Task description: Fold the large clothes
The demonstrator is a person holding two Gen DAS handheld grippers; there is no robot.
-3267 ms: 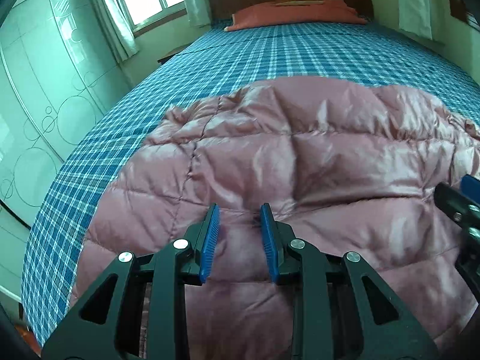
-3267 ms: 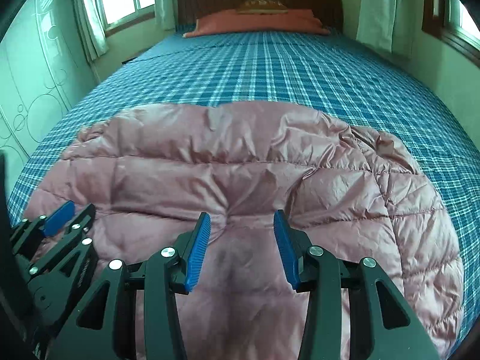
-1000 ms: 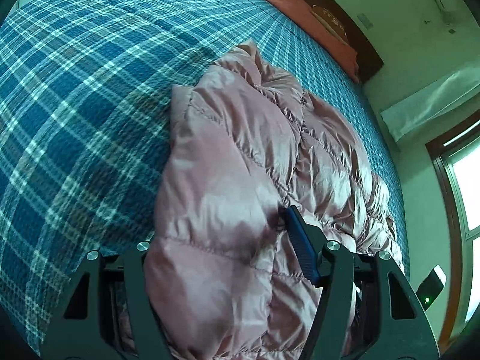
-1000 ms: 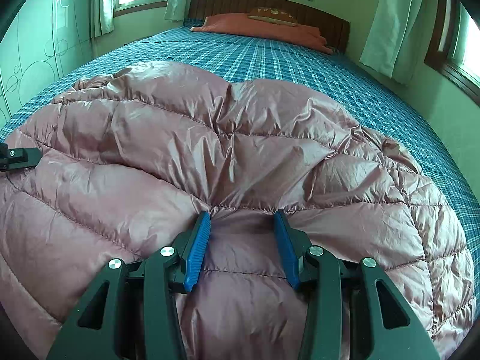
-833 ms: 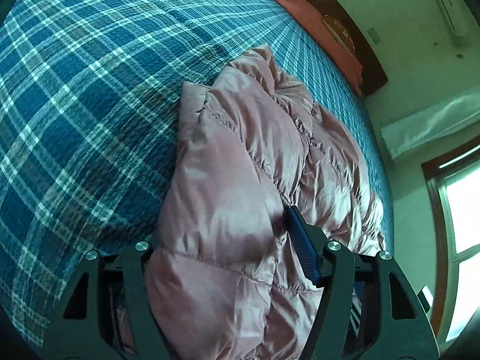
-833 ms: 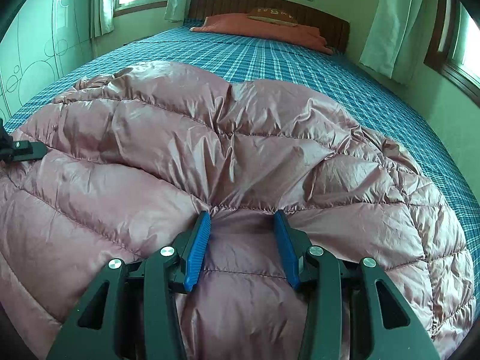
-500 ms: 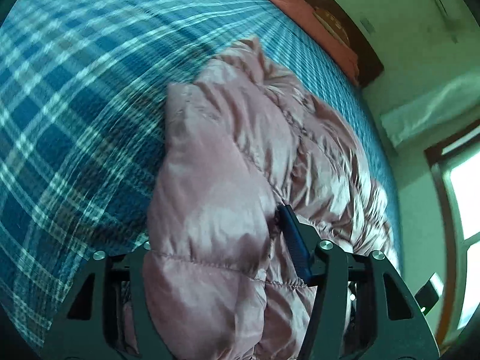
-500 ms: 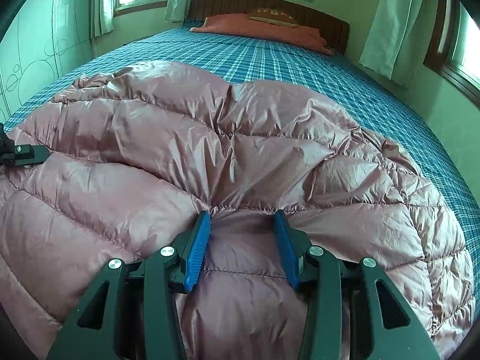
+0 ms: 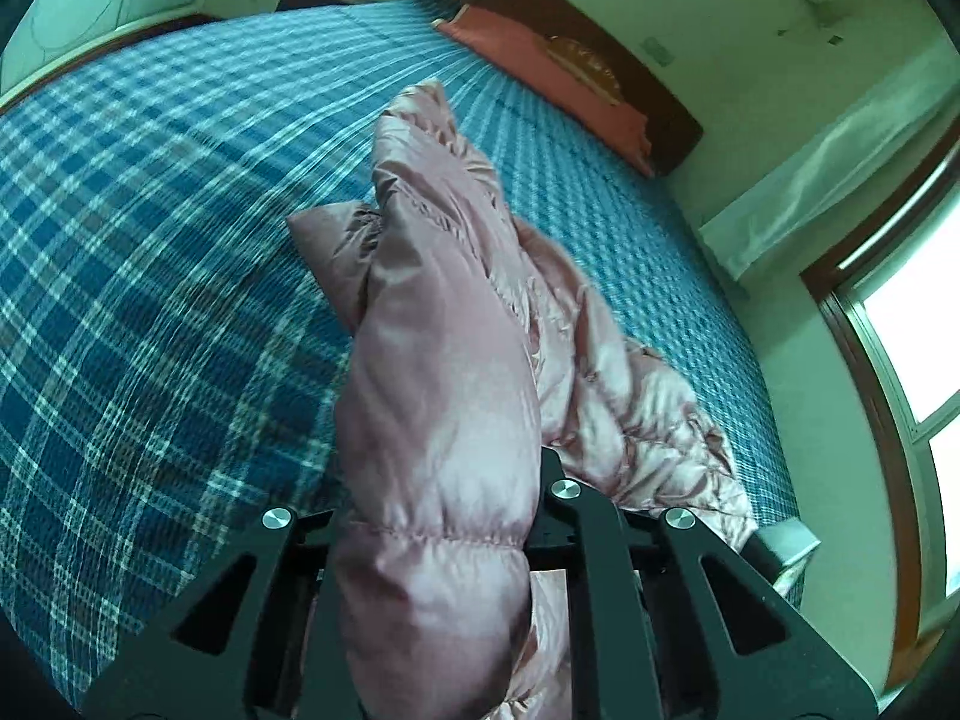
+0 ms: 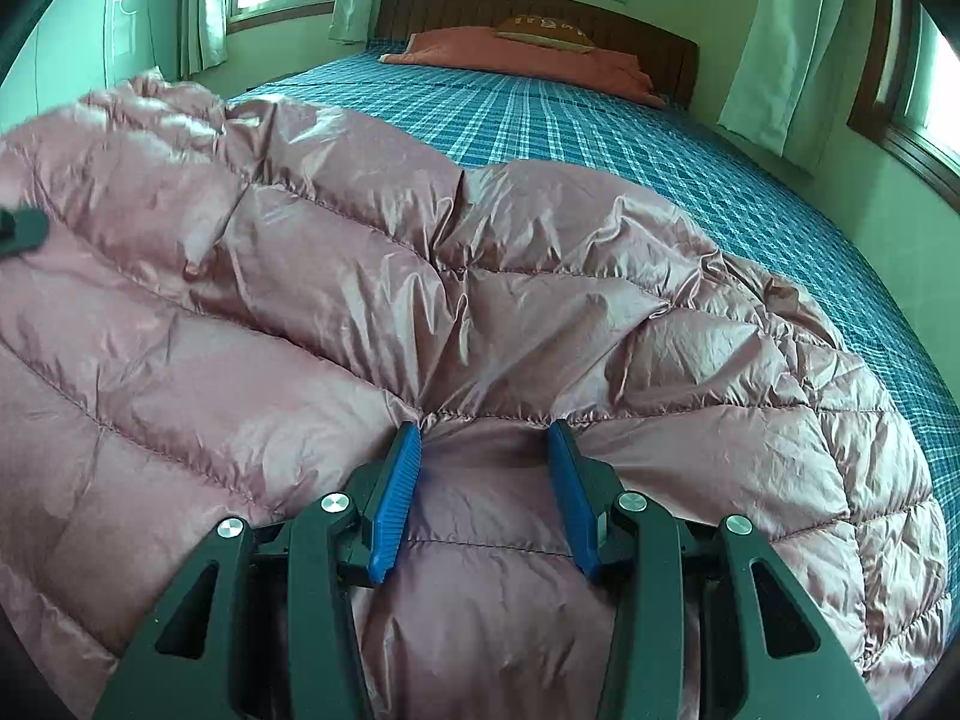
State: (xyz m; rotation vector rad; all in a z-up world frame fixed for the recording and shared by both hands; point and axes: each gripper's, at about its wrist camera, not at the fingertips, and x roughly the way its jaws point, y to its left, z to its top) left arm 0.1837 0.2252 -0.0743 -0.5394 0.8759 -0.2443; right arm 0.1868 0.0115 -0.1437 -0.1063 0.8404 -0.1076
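While the left gripper (image 9: pixel 438 516) has just clamped the shiny pink quilted down jacket (image 10: pixel 480 300) near the blue-checked bed's (image 10: pixel 690 138) left edge, the right gripper (image 10: pixel 483 480), jaws apart, pins its middle: folding barely begun.

The jacket (image 10: pixel 480 276) under and ahead of the right gripper (image 10: pixel 486 438) was a glossy dusty pink, quilted in puffed panels with stitched seams. That gripper's pads (image 10: pixel 396 498) were bright blue and ribbed, on black arms with silver screws. Beyond the jacket, the bedspread (image 10: pixel 600 132) showed a blue and teal plaid with pale lines. Far ahead lay a salmon-orange pillow (image 10: pixel 516 57) against a dark brown headboard (image 10: pixel 648 45). Pale green curtains (image 10: pixel 774 42) hung to the right. The left gripper (image 9: pixel 432 480) was black, and the fold of jacket between its fingers was the same pink.
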